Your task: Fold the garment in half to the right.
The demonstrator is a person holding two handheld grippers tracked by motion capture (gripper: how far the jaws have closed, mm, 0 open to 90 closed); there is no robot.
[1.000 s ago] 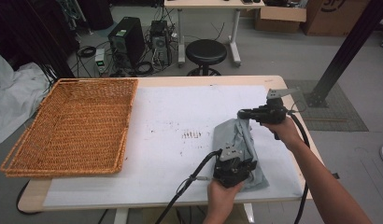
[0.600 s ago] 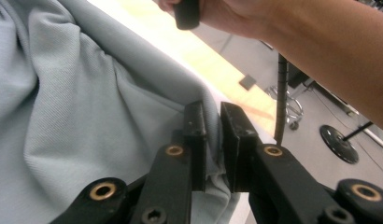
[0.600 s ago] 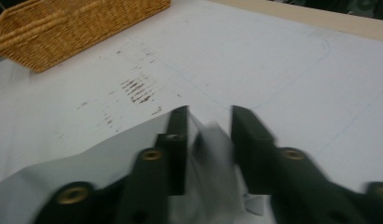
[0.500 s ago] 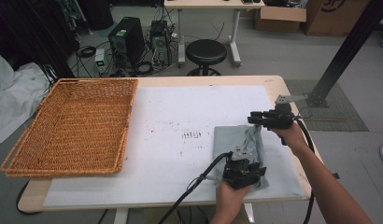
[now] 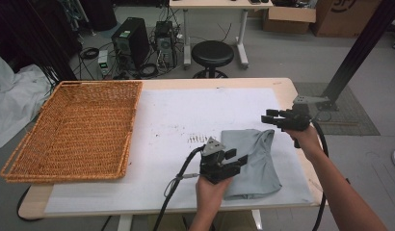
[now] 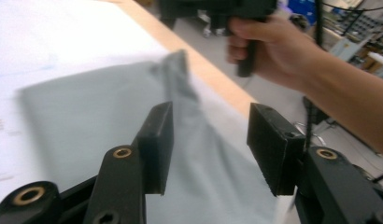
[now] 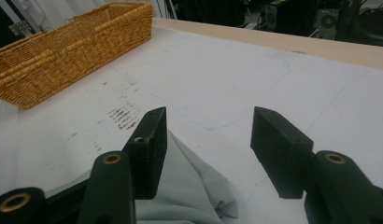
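Well right of the woven wicker basket [image 5: 75,127], our folded grey cloth [image 5: 253,161] lies flat, left gripper [image 5: 232,159] and right gripper [image 5: 271,119] jaws just opening, empty, so probably next we regrip for another fold.

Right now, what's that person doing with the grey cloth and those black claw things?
A person holds a claw in each hand over a folded grey cloth on the white table. Both claws have just been opening, and nothing is pinched between them. The left claw hovers over the cloth's near part; the right claw sits past its far corner. A wicker basket waits on the left.
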